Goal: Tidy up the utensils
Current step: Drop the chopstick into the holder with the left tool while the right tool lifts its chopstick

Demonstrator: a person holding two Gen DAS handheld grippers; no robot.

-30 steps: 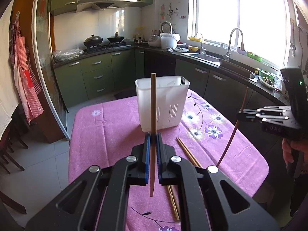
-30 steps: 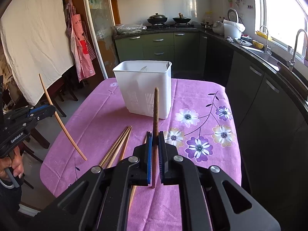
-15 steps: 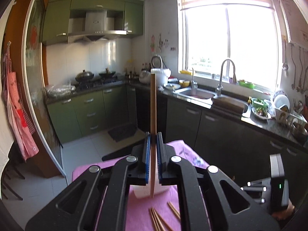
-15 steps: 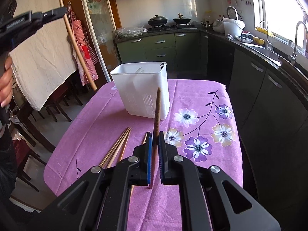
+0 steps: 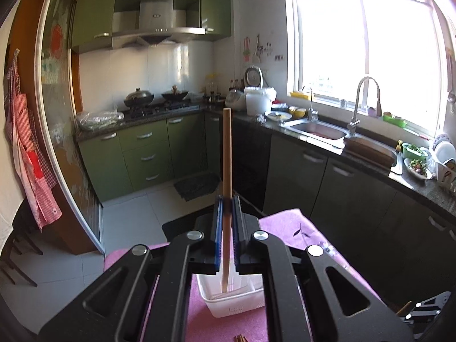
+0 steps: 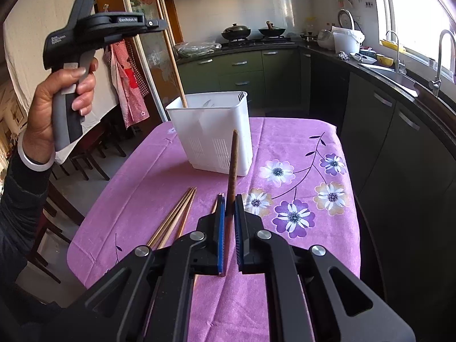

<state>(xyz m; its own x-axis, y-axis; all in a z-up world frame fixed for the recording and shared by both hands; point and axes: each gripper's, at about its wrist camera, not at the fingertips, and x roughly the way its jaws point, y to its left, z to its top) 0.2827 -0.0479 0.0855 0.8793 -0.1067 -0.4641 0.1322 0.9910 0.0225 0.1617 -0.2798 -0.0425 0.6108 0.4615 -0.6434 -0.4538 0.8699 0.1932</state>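
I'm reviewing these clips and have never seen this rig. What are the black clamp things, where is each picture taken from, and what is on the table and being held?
No robot here: a person holds a trigger-handled gripper in each hand, each with a fisheye camera looking along its fingers. The left wrist view shows the left gripper shut on a pale chopstick, its lower end over the white utensil basket. The right wrist view shows the right gripper shut on a darker chopstick, and the person's left hand. More loose chopsticks lie on the pink flowered tablecloth.
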